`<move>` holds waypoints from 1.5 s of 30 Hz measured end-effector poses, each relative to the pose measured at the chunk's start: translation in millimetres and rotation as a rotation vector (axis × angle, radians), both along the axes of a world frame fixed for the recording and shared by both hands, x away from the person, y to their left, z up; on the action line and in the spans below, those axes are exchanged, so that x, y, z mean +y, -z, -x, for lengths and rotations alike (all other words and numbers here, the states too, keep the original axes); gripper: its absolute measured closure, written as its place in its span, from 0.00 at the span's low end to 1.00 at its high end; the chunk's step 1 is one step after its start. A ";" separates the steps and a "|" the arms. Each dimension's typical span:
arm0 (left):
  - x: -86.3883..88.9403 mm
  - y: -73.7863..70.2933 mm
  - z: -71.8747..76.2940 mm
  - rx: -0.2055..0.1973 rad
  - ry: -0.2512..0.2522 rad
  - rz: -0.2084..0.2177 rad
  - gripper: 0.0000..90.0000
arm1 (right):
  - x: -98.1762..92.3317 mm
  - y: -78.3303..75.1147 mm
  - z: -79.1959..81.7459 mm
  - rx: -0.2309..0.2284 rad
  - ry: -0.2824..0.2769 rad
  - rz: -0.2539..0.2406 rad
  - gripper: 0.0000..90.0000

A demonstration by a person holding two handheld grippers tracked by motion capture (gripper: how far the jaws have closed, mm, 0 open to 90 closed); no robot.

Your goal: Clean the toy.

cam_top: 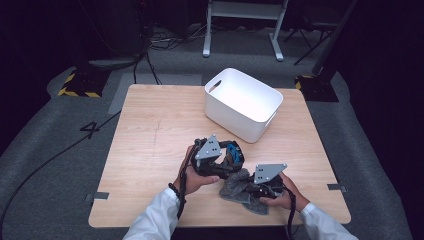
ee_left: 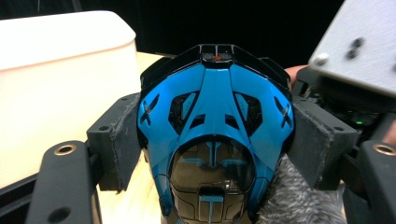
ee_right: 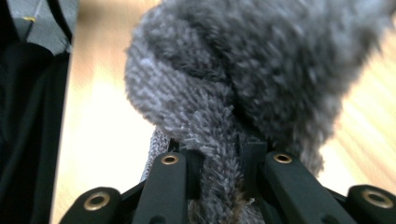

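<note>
White bin (cam_top: 243, 102) — wooden table (cam_top: 150, 150)

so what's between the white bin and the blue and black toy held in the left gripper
Bare wooden table, in the high view: a short stretch of tabletop separates the white bin from the blue and black toy.

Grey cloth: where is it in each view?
High view: cloth bottom centre, on the table between the grippers.
Left gripper view: bottom right corner, beside the blue toy.
Right gripper view: centre, pinched by the jaws.
Shared landmark: wooden table.
</note>
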State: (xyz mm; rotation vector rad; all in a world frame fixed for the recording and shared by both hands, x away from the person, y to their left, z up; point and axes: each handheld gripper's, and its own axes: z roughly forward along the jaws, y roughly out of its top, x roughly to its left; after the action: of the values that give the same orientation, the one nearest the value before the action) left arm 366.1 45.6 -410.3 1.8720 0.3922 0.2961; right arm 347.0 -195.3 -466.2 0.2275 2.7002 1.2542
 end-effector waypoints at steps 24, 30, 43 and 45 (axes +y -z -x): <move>-0.5 7.5 12.1 0.017 0.210 -0.025 0.29 | -39.4 -35.9 -29.4 -0.028 0.207 -0.165 0.86; -6.8 7.8 16.3 0.016 0.270 -0.028 0.29 | -20.1 -29.9 -30.9 -0.041 0.155 -0.109 0.86; -2.1 -3.7 18.4 -0.013 0.291 0.007 0.29 | -6.2 1.5 -34.2 0.016 0.034 0.075 0.86; 0.7 -6.8 18.2 -0.020 0.287 0.021 0.29 | -5.8 5.5 -33.4 0.012 0.014 0.125 0.86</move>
State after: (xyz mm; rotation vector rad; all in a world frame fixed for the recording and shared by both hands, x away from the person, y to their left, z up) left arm 347.9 46.3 -403.5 1.8746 0.1096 0.1159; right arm 380.4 -201.1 -471.8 0.2383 2.7693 1.0780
